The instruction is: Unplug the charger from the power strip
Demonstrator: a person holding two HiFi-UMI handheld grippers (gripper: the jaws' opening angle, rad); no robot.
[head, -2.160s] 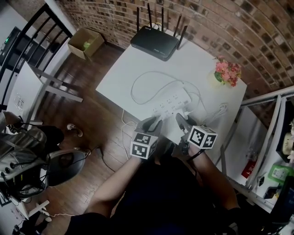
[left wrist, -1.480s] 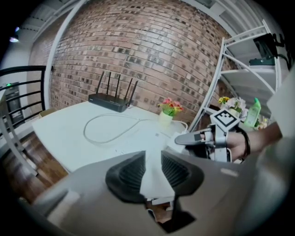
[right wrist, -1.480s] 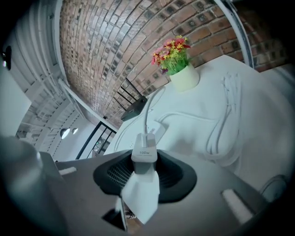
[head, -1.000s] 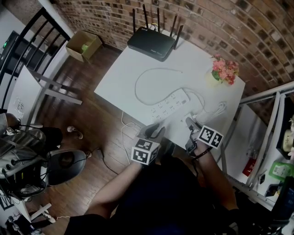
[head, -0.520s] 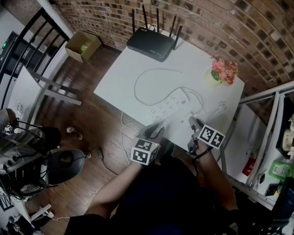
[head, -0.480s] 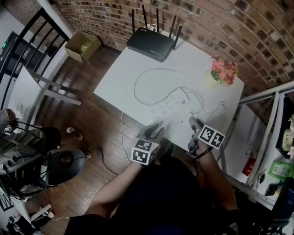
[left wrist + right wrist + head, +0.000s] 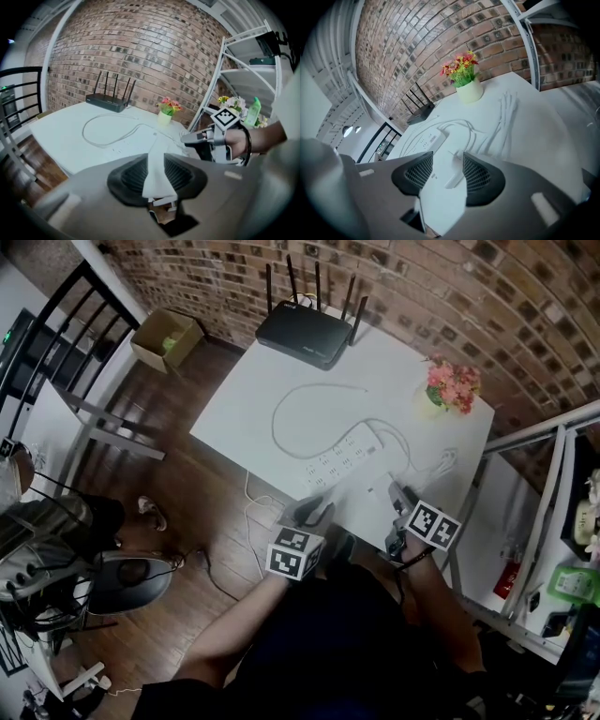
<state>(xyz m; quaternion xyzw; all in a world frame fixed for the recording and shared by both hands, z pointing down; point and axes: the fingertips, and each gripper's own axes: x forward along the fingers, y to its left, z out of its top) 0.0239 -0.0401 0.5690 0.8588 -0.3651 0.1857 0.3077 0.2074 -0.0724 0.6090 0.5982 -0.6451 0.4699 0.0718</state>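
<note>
**Charger out of the strip, tools standing off**

The charger [image 7: 454, 172] lies flat on the white counter [image 7: 281, 381], near the power strip [image 7: 342, 458] but apart from it. I read the plug as already out of its socket. On that reading the pull itself is done and the task is close to its end.

What remains, as I judge it, is to draw both tools back. I need to do that without nudging the charger towards the strip or catching the thin white cable [image 7: 506, 110] that lies beyond it.

My right tool [image 7: 447, 163] hangs low over the counter and points down at the charger. Its jaws stand wide apart and are closing a little at this moment. The charger shows in the gap between them, but neither pad presses on it, so this tool grips nothing.

My left tool [image 7: 156, 161] hovers at the counter's near edge, short of the strip. Its jaws are a narrow gap apart, with only bare counter showing through, so it too is empty and touches nothing I can see.
</note>
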